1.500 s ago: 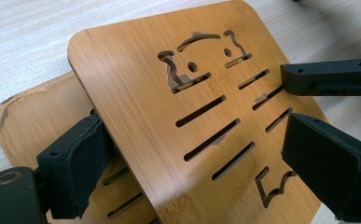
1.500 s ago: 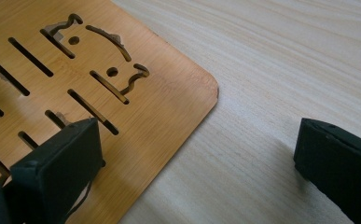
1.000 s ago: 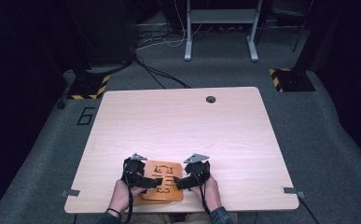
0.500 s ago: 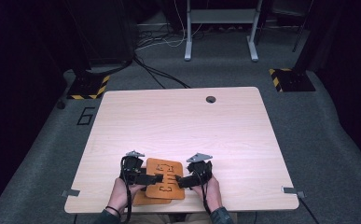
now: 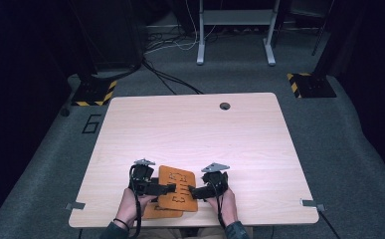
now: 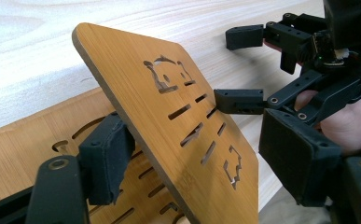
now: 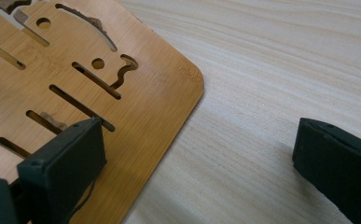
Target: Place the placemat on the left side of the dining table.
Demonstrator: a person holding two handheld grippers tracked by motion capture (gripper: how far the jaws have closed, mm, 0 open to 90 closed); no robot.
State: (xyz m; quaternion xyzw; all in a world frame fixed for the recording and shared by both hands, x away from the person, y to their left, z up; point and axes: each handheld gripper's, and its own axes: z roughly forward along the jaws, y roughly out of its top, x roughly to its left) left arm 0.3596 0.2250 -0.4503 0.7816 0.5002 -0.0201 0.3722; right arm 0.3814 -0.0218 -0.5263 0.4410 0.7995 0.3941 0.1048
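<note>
Bamboo fills the gap of the left gripper [image 6: 187, 154], whose jaws have just been closing around the tilted upper board [image 6: 169, 116] without yet pinching it, probably to lift it off the lower board [image 6: 24, 149]. Right gripper [image 7: 192, 163] stands released beside the board's corner on the pale surface [image 5: 190, 129], likely steadying.
</note>
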